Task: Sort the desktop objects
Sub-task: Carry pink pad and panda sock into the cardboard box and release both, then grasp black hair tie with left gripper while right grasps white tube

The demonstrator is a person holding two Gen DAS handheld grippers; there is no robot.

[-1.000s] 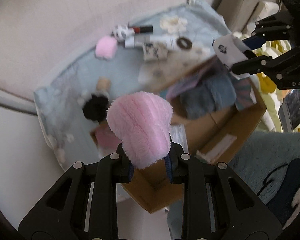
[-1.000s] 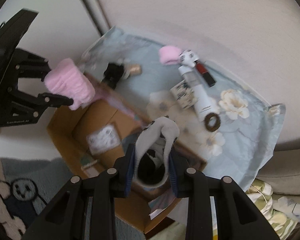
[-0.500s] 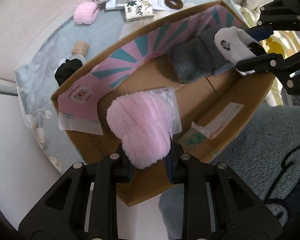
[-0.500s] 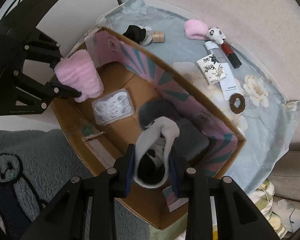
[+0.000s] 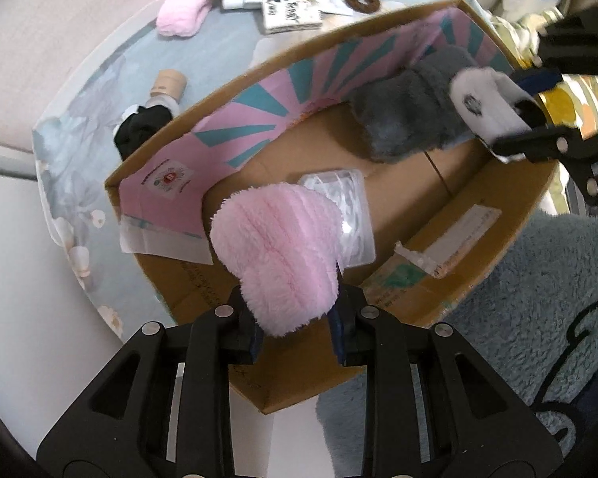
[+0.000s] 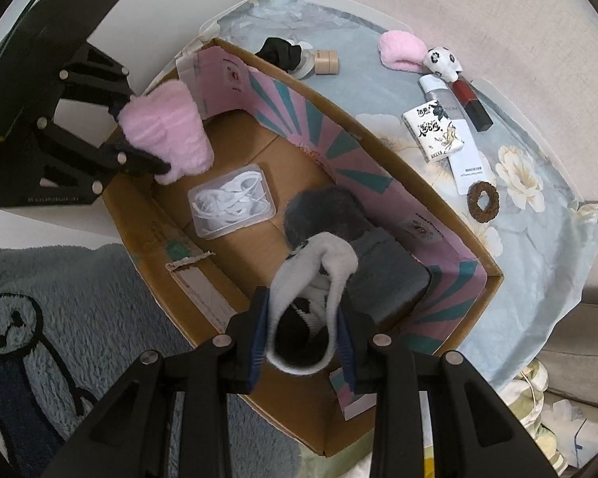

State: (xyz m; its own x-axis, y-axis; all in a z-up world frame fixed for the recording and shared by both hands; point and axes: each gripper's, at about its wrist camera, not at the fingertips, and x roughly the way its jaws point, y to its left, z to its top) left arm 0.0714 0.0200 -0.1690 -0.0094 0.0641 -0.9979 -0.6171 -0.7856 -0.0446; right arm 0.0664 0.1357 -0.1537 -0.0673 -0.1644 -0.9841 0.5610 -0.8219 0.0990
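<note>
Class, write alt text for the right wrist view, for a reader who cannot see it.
The right gripper holds a white sock over an open cardboard box, while the left gripper holds a fluffy pink sock over the box's other end. Inside lie a clear plastic case and a grey fluffy item; small toiletries sit on floral cloth beyond.

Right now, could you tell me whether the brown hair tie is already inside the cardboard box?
No, the brown hair tie lies on the flowered cloth outside the cardboard box, beyond its far wall.
</note>
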